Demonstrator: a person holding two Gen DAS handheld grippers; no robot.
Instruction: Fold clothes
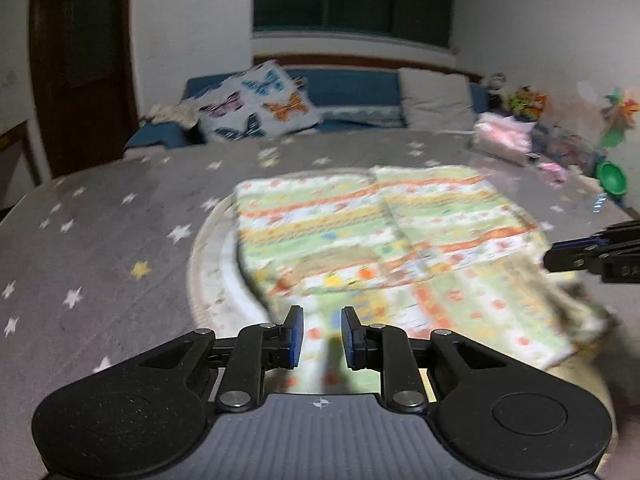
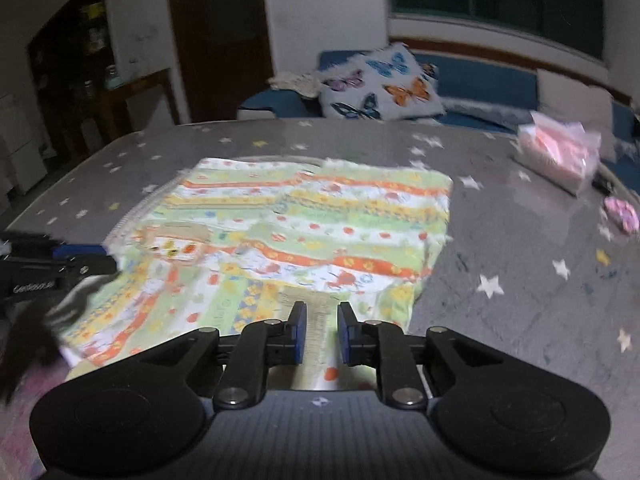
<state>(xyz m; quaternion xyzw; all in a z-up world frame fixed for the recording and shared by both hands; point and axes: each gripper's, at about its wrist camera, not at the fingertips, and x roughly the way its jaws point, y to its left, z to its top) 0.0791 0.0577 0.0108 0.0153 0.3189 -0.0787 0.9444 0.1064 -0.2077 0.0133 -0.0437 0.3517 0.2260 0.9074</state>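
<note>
A grey star-printed bed cover (image 1: 100, 216) is spread to the left of the left gripper (image 1: 322, 334), and the edge of a pale round mat (image 1: 208, 272) is seen just ahead and left of its jaws. The left gripper's jaws are set narrowly apart, with a gap between the blue pads (image 1: 295, 336); the near edge of the patterned garment (image 1: 360, 240) is seen through that gap, but nothing is visibly pinched (the picture is blurred). The garment, striped in green, orange and yellow, is laid flat on the bed directly ahead of both grippers, with a folded layer lying over its far part. Beyond it, a butterfly pillow (image 1: 260, 100) is propped against a blue headboard cushion (image 1: 348, 88). The right gripper (image 2: 322, 332) is held over the garment's near right portion, its jaws likewise narrowly apart and closed on nothing that can be made out. To the right of its jaws, a pink bundle (image 2: 560, 152) is lying on the cover, well apart from the garment.
</note>
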